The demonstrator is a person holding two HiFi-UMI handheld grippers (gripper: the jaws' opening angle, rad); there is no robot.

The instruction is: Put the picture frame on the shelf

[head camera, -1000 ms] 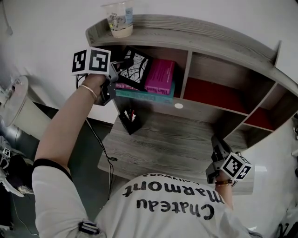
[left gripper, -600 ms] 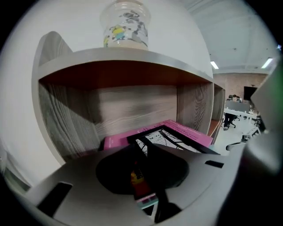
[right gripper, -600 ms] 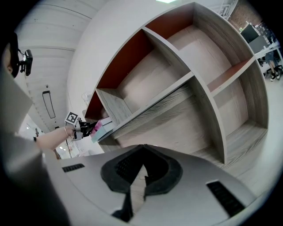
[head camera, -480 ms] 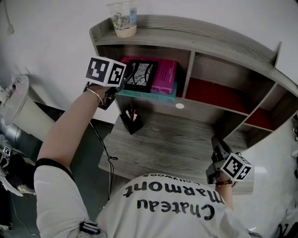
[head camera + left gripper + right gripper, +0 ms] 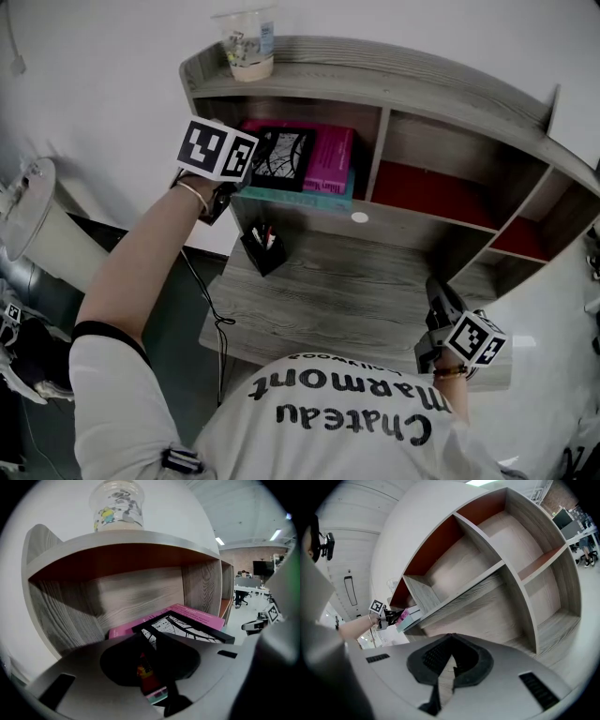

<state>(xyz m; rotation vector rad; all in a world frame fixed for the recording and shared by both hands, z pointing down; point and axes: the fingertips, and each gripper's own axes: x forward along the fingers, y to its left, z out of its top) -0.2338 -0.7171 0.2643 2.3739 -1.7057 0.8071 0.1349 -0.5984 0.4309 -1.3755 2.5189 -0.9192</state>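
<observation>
Nearly done: picture frame (image 5: 284,157) lies on pink book (image 5: 330,156) in the shelf's (image 5: 394,73) left-end compartment. Left gripper (image 5: 247,161) is narrow, clamped on its left edge. Left to do: release, back out. Right gripper (image 5: 437,292) is closed, empty, at desk's front-right edge. Cup (image 5: 247,42) on shelf's top-left corner, pen holder (image 5: 264,247) below; neither seems to block exit.

Picture frame (image 5: 284,157): black border, white picture with black curved lines. Book (image 5: 330,157) under it: bright pink; lower book (image 5: 291,194): teal. Shelf (image 5: 394,70): grey wood grain, with red inside the middle and right compartments. Desk (image 5: 337,291): same grey grain. Cup (image 5: 248,42), far left on top: clear, printed, cream inside. Pen holder (image 5: 265,253): black. Left marker cube (image 5: 217,150) and right marker cube (image 5: 476,337): black-and-white squares. Shirt (image 5: 328,412): white, black lettering.
</observation>
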